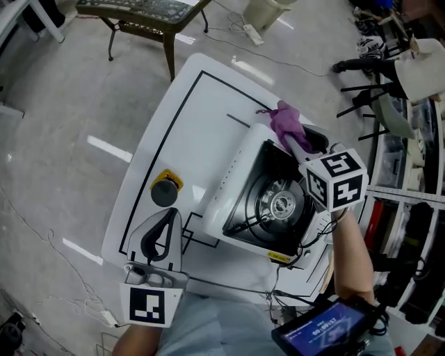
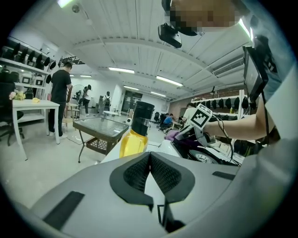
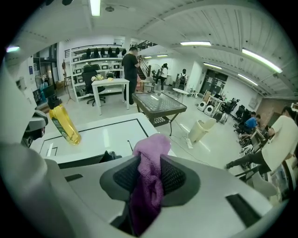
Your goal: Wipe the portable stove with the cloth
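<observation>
A: What sits around the fingers?

B: A yellow bottle (image 2: 135, 135) stands upright just ahead of the left gripper (image 2: 150, 155), on the white table (image 1: 181, 118). That gripper's fingers are pressed together — nothing between them. Past the table's far edge, on the floor, are a glass-topped side table (image 1: 149, 10) and a bin (image 1: 268, 8).

A: And the cloth?

B: The cloth (image 3: 151, 153) is pinched between the right gripper (image 3: 149, 169) fingers — a purple bunch sticks out beyond the tips, at the far edge of the stove (image 1: 268, 201). Whether it touches the stove, I can't tell.
</observation>
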